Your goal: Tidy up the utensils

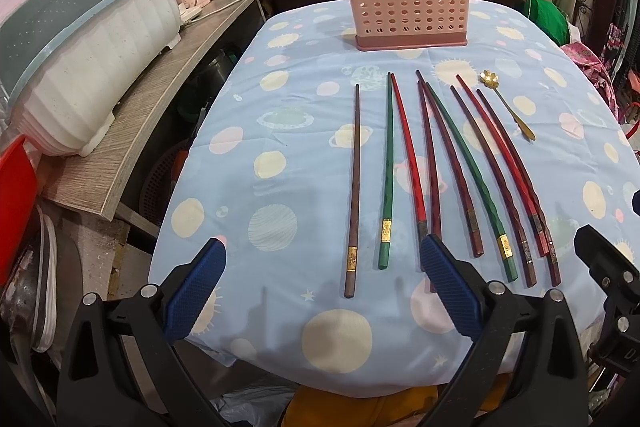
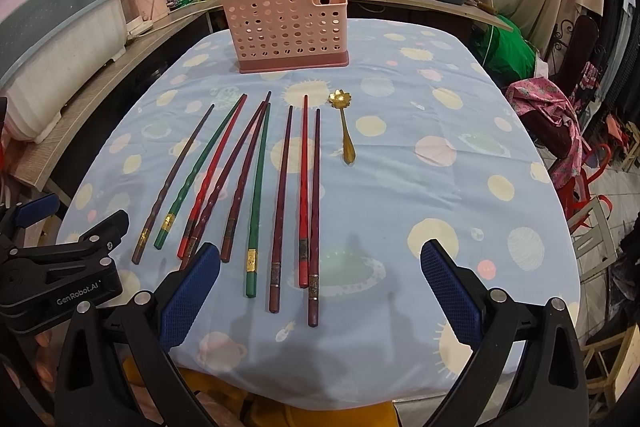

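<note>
With both my grippers, left [image 1: 322,291] and right [image 2: 320,293], jaws wide and empty, I'd pinch these thin, stiff, slippery chopsticks [image 2: 280,203] mid-shaft for the holder [image 2: 286,27].

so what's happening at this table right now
A person holds a claw in each hand over a table with a planet-print cloth. Both the left claw and the right claw are open and hold nothing. The chopsticks lie in a row on the cloth, a gold spoon beside them. The pink holder stands behind, with no utensils visible in it.
</note>
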